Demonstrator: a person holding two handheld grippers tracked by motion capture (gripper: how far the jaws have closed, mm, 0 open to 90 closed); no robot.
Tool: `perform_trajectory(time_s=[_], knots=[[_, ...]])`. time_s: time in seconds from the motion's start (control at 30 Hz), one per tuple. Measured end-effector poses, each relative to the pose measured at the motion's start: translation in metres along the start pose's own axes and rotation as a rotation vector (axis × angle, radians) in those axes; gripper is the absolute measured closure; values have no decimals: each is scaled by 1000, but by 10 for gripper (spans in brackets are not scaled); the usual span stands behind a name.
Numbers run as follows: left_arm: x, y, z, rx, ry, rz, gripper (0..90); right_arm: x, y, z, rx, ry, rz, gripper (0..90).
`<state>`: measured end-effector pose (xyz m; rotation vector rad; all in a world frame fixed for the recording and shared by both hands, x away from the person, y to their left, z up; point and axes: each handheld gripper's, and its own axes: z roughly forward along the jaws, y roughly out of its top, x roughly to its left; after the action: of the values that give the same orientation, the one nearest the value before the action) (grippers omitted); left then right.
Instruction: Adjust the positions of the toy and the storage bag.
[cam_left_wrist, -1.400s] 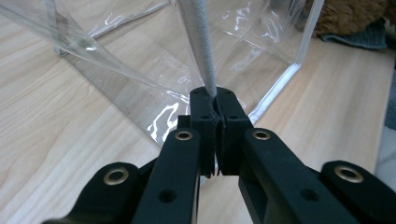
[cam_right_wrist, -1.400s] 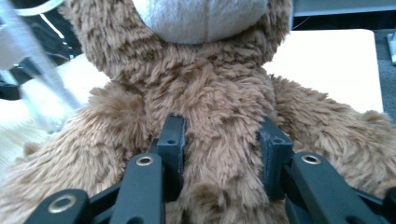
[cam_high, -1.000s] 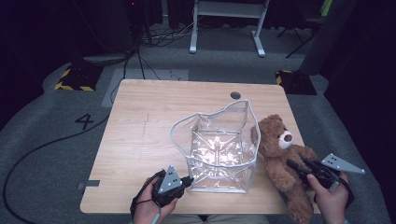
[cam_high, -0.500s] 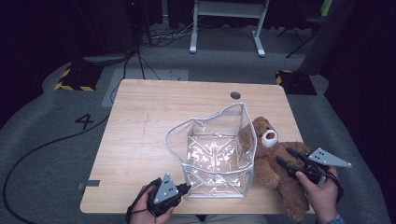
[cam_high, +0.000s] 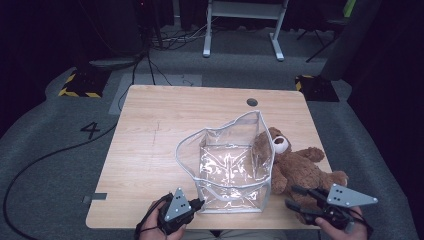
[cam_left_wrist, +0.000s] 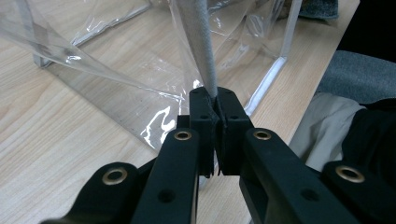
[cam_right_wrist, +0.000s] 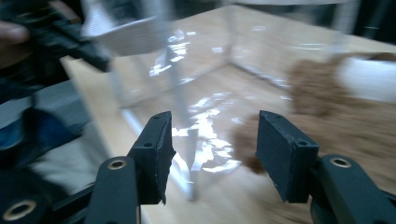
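The left tool (cam_left_wrist: 212, 100) pinches the clear bag's (cam_high: 230, 165) white rim; the right tool (cam_right_wrist: 212, 154), jaws just closing, holds nothing. The teddy bear (cam_high: 295, 167) seemingly isn't bagged yet.

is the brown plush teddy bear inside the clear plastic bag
No, the brown plush teddy bear lies on the wooden table beside the clear plastic bag.

The clear plastic, box-shaped bag with grey fabric trim (cam_high: 227, 167) stands upright and open-topped near the front edge of the tabletop, right of centre. Its rim sags along the front and rises to a peak at the rear right corner. The brown plush teddy bear with a pale muzzle (cam_high: 295, 167) lies on its back against the bag's right wall, near the right edge, head toward the rear.
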<state>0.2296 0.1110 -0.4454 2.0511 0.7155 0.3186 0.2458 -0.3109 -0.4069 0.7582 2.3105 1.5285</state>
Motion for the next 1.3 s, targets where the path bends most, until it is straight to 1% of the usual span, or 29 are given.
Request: perform_trajectory(time_s=[0.03, 0.07, 0.13, 0.17, 0.23, 0.27, 0.3, 0.33, 0.37, 0.4, 0.43, 0.5, 0.6, 0.63, 0.67, 0.7, 0.73, 0.77, 0.8, 0.87, 0.9, 0.93, 0.97, 1.07, 1.1, 1.13, 1.17, 1.2, 1.3], knots=[[0, 0, 0, 1, -4, 0, 865, 8, 2, 10, 13, 37, -34, 486], [0, 0, 0, 1, -5, -1, 865, 10, 3, 16, 23, 40, -59, 495], [0, 0, 0, -2, -5, -3, 865, 13, 6, 30, 42, 41, -92, 539], [0, 0, 0, -2, -5, -3, 865, 13, 8, 36, 47, 49, -110, 587], [1, 0, -1, -1, -12, -4, 865, 14, 11, 47, 73, 56, -124, 688], [1, 0, -1, -1, -12, -4, 865, 14, 11, 47, 73, 56, -124, 688], [1, 0, -1, 3, -14, 0, 865, 14, 11, 51, 85, 65, -128, 745], [1, -1, -2, 3, -16, -2, 865, 14, 11, 53, 93, 62, -137, 806], [1, -1, -2, 1, -17, -3, 865, 15, 11, 52, 109, 45, -156, 873], [1, -2, -3, 3, -22, 0, 865, 15, 11, 50, 107, 45, -156, 878], [0, -4, -5, -6, -35, -2, 866, 14, 10, 49, 106, 46, -158, 880], [0, -4, -6, -9, -40, -3, 866, 15, 9, 47, 105, 50, -148, 880], [-7, -6, -9, -3, -60, 11, 863, 19, 7, 40, 112, 66, -148, 881], [-9, -6, -11, -4, -64, 15, 863, 19, 7, 40, 112, 66, -148, 881], [-11, -9, -15, -4, -64, 20, 859, 22, 6, 38, 111, 80, -142, 881], [-11, -9, -15, -4, -64, 20, 856, 22, 6, 38, 111, 80, -142, 881], [-12, -10, -18, -7, -69, 15, 853, 25, 5, 36, 117, 93, -145, 882], [-12, -12, -20, -12, -73, 5, 853, 25, 5, 36, 117, 93, -145, 882], [-12, -15, -26, -17, -78, -11, 831, 29, 6, 36, 123, 108, -145, 881], [-11, -16, -28, -23, -80, -15, 798, 30, 6, 36, 127, 112, -146, 880], [-10, -17, -30, -33, -81, -28, 798, 31, 7, 37, 134, 113, -151, 876], [-9, -17, -32, -43, -78, -34, 773, 31, 8, 38, 136, 110, -144, 852], [-7, -17, -34, -56, -72, -40, 706, 28, 11, 36, 110, 124, -125, 801], [-2, -18, -39, -67, -46, -44, 610, 23, 19, 28, 105, 123, -112, 727], [-2, -18, -39, -67, -46, -44, 584, 23, 19, 28, 105, 123, -112, 727], [0, -19, -41, -72, -41, -50, 584, 21, 22, 24, 104, 125, -107, 711], [3, -19, -43, -82, -39, -59, 550, 16, 27, 18, 103, 127, -95, 668], [8, -20, -46, -92, -33, -84, 530, 13, 30, 14, 95, 115, -90, 649], [19, -22, -44, -83, 2, -104, 495, 1, 38, 4, 73, 85, -63, 596]])
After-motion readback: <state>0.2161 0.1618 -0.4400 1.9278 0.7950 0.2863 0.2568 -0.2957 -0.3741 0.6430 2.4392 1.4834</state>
